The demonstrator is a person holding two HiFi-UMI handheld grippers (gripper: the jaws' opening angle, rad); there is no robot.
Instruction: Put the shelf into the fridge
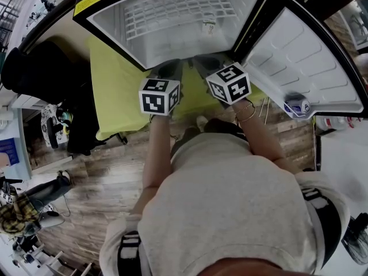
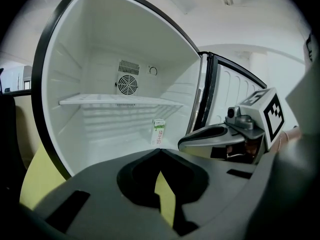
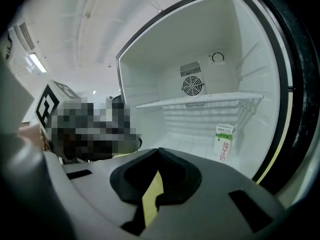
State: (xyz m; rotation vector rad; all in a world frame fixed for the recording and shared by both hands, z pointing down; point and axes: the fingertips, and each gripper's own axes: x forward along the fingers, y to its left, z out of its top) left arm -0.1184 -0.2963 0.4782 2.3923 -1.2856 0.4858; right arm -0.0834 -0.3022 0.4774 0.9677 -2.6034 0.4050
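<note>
The fridge (image 1: 115, 25) stands open in front of me. A white wire shelf (image 1: 167, 13) lies level across its inside, resting on the side ledges; it shows in the left gripper view (image 2: 120, 101) and the right gripper view (image 3: 200, 100). Under it stands a small milk carton (image 1: 209, 26) (image 2: 158, 132) (image 3: 224, 143). My left gripper (image 1: 171, 69) (image 2: 160, 150) and right gripper (image 1: 208, 64) (image 3: 159, 150) hover side by side just outside the fridge opening. Both are shut with nothing in them, their tips touching.
The fridge door (image 1: 299, 62) swings open to the right, with a can (image 1: 297, 105) in its lower rack. A yellow-green cloth (image 1: 115, 91) lies beneath the fridge at the left. A dark bulky object (image 1: 40, 68) sits further left on the wooden floor (image 1: 109, 171).
</note>
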